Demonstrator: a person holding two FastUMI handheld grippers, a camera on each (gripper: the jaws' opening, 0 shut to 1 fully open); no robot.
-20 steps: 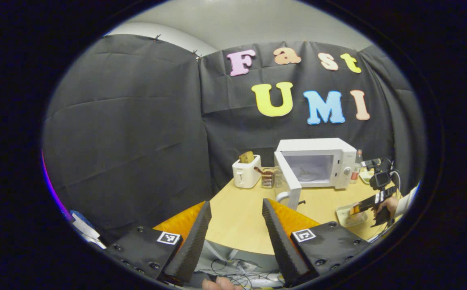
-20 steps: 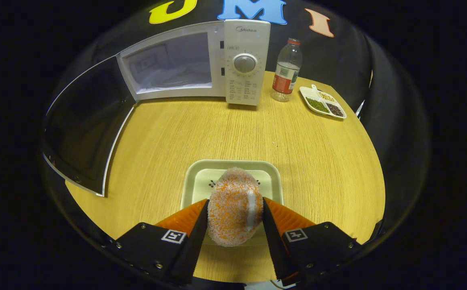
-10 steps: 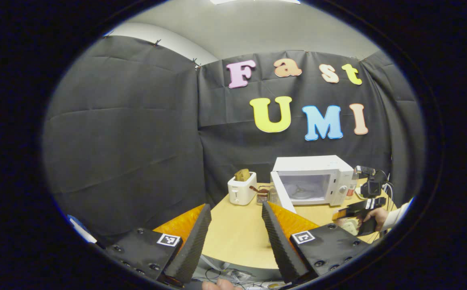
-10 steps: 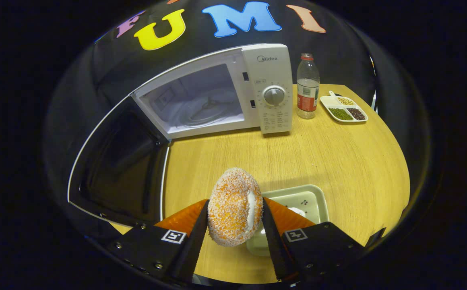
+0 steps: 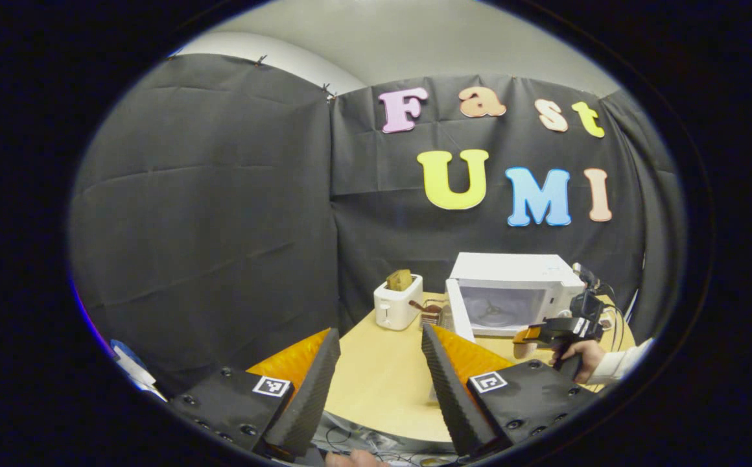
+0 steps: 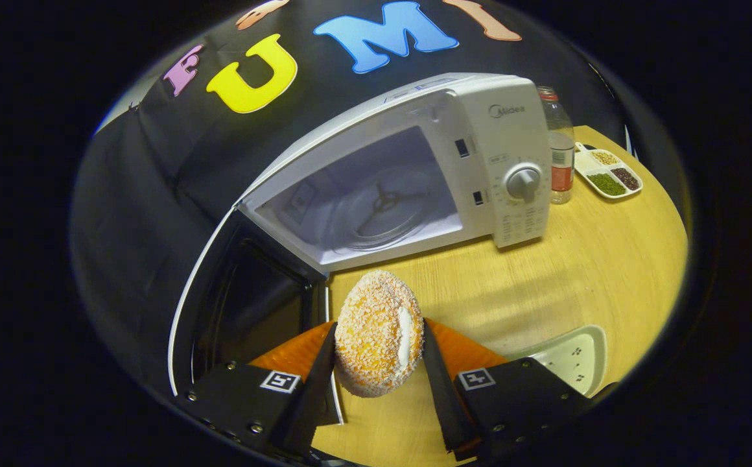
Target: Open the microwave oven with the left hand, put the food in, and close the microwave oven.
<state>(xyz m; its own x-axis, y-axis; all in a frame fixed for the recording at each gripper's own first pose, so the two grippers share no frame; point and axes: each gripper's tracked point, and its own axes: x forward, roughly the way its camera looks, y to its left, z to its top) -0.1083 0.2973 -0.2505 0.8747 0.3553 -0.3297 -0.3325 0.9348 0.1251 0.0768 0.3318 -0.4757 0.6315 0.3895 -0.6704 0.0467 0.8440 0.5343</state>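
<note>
The plate (image 6: 574,355) is cut off at the edge of your right gripper view, and the microwave (image 6: 415,175) door (image 6: 233,305) runs dark at the left. Your right gripper (image 6: 376,363) holds the crumb-coated bun (image 6: 376,334) pinched between both fingers, lifted above the table (image 6: 577,272) in front of the microwave's open cavity. Your left gripper (image 5: 376,383) hangs back off the table's near edge, fingers wide apart with nothing between them. Behind stand a toaster (image 5: 397,305), a bottle (image 6: 561,155) and a divided dish (image 6: 606,175).
</note>
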